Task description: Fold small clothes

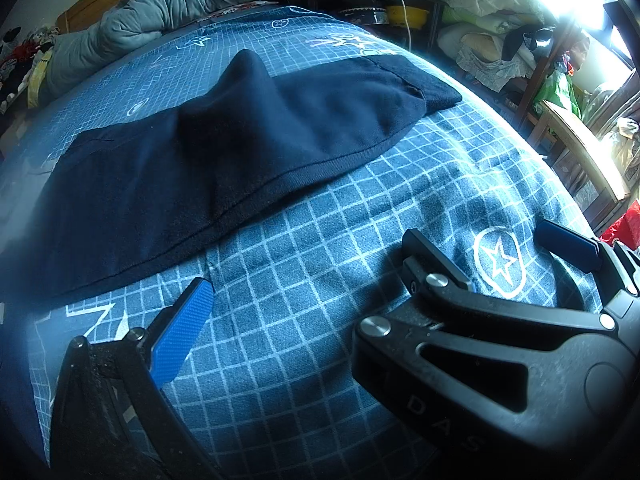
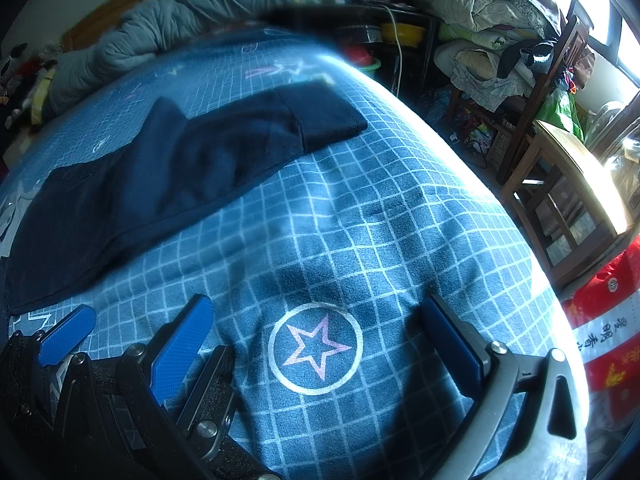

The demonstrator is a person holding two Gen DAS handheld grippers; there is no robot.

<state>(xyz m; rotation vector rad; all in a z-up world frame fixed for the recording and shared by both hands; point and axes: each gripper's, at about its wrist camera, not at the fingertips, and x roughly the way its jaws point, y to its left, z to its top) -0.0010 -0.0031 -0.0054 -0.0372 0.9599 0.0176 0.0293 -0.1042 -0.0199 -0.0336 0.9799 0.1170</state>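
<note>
My left claw point(image 1: 308, 276) hangs low over the bed, blue ribbed pads spread wide, gripping nothing. My right claw point(image 2: 316, 336) likewise gapes, empty, straddling a white-ringed pink star print point(image 2: 315, 349). The dark navy knit garment point(image 1: 208, 152) lies on the blue grid-patterned bedsheet point(image 1: 320, 240) ahead of both claws, mostly flat, one fold humped into a soft peak, its ribbed hem nearest me. A rumpled grey quilted duvet point(image 1: 160, 4) is bunched at the bed's far end.
</note>
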